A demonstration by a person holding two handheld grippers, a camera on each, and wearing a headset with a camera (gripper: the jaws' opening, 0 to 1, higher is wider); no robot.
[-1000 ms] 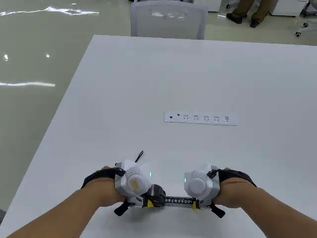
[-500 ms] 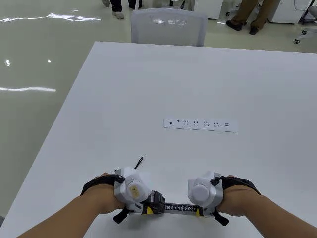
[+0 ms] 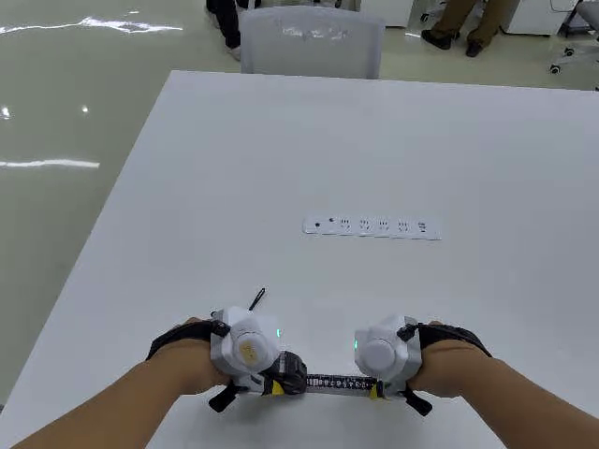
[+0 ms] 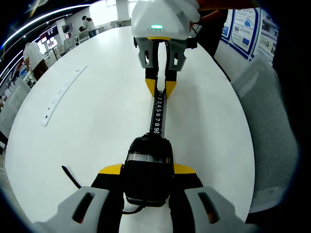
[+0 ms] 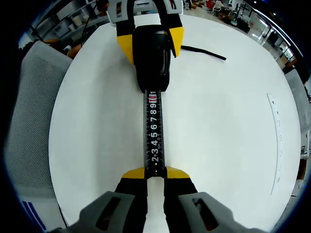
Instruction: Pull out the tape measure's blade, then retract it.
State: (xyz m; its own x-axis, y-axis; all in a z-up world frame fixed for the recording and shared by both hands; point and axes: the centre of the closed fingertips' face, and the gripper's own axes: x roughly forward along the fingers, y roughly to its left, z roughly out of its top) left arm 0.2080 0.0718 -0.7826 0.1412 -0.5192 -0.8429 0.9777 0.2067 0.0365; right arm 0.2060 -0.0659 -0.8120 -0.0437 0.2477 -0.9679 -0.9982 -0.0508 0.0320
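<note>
Your left claw [image 4: 148, 170] is clamped on the black tape measure [image 4: 147, 180], with one yellow-tipped jaw pressed against each side of the body. The tape measure sits low on the white surface [image 3: 374, 140], close to the near edge and right in front of you. Your right claw [image 5: 155, 173] is closed on the free end of the blade [image 5: 154, 131], its two yellow tips pinched together around the tip. Between the two claws a short run of blade is drawn out, straight and taut, lying flat just above or on the surface; you cannot tell which from these views. The printed numbers face up and read clearly in the right gripper view, climbing from your right claw toward the tape measure's mouth. The two claws face each other along the line of the blade, near one another, and in the head view your hands hold them side by side at about the same height. A thin black strap [image 5: 204, 52] trails from the tape measure across the surface, off to the far side of your left hand. Further out, toward the middle of the surface and well apart from the claws, a white power strip [image 3: 372, 225] lies flat, roughly parallel to the blade. A grey mesh chair [image 3: 312, 42] stands at the far edge.
</note>
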